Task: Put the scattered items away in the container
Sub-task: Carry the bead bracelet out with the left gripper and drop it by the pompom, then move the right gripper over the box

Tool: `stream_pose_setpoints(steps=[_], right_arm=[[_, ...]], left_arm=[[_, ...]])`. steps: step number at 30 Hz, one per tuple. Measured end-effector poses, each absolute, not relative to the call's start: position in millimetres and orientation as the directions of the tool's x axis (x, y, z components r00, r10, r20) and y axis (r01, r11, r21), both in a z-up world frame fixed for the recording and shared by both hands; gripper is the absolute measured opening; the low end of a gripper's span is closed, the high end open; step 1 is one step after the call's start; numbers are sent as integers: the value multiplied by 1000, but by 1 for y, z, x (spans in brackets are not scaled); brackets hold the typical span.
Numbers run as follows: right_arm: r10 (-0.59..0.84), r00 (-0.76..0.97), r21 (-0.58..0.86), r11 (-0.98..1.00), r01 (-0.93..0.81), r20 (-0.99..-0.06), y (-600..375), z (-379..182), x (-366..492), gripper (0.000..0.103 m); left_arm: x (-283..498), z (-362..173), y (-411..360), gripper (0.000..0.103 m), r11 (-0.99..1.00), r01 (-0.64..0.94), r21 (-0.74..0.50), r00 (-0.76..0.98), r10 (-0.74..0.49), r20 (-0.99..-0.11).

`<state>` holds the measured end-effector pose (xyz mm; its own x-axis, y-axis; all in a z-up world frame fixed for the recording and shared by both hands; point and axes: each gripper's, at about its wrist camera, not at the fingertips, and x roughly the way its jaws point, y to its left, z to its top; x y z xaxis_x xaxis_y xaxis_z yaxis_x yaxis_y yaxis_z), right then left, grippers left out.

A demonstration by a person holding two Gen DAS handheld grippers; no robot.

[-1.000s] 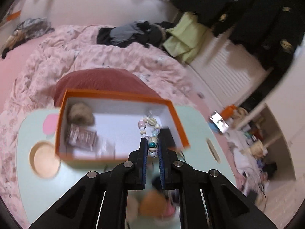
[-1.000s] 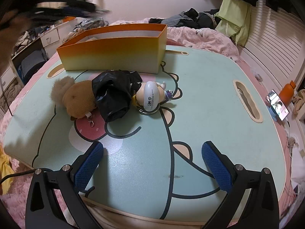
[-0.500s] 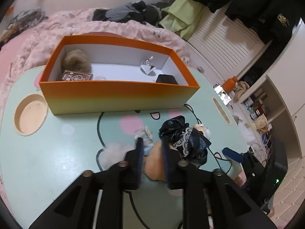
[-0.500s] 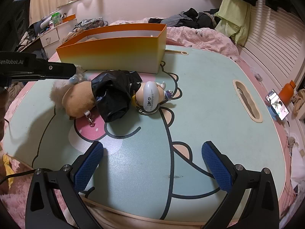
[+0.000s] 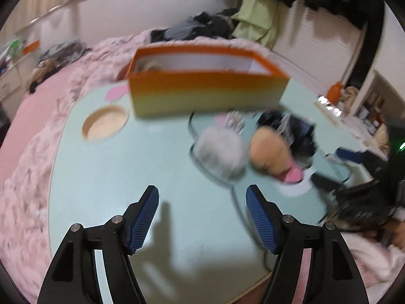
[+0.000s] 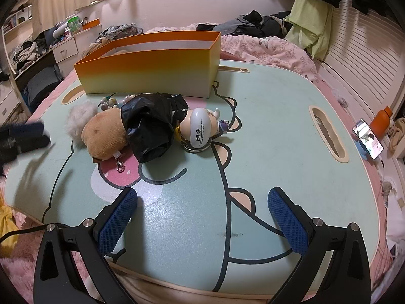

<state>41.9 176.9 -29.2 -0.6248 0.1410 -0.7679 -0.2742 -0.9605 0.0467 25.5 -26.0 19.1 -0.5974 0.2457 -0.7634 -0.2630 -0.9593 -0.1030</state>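
Note:
The orange box (image 6: 152,65) stands at the back of the mint table (image 6: 265,152), with a few items inside (image 5: 149,64). In front of it lie a white pom-pom (image 6: 81,119), a brown plush (image 6: 105,136), a black bag (image 6: 152,124), a white figure toy (image 6: 200,129) and a bead string (image 6: 108,101). My left gripper (image 5: 202,195) hovers just short of the pom-pom (image 5: 220,152), its jaws opening with nothing between them. It shows as a blur in the right wrist view (image 6: 45,134). My right gripper (image 6: 202,197) stands open and empty near the front edge.
A round cup recess (image 5: 105,124) sits left of the box and a slot handle (image 6: 327,134) at the table's right. A pink quilted bed (image 6: 268,48) with clothes lies behind. A phone (image 6: 368,139) and orange bottle (image 6: 382,120) are on the floor to the right.
My left gripper came down from over the box, shut on the bead string, to the table in front. The beads now lie by the pom-pom and the jaws have spread. The right gripper is unmoved.

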Motion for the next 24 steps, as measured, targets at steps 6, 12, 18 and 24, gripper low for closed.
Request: stream_pose_setpoints(steps=[6,12,18,24], right_arm=[[140,-625,47,-961,-274,-768,177,-29,42,103],[141,-624,46,-961,-274,-768,176,-29,42,103],[142,-624,45,-961,-274,-769,176,-29,42,103],[142,-623,45,-961,-274,-769,176,-29,42,103]], left_arm=[[29,9,-17,75,-977,-208,-45,-654,173,-737],[35,-4,-13,102,-984,-178,11,-697,118,-707],[37,-5,-9,102,-979,-201,11,-705,137,-696],[39,-7,-10,102,-980,-200,10,-709,138,-691]])
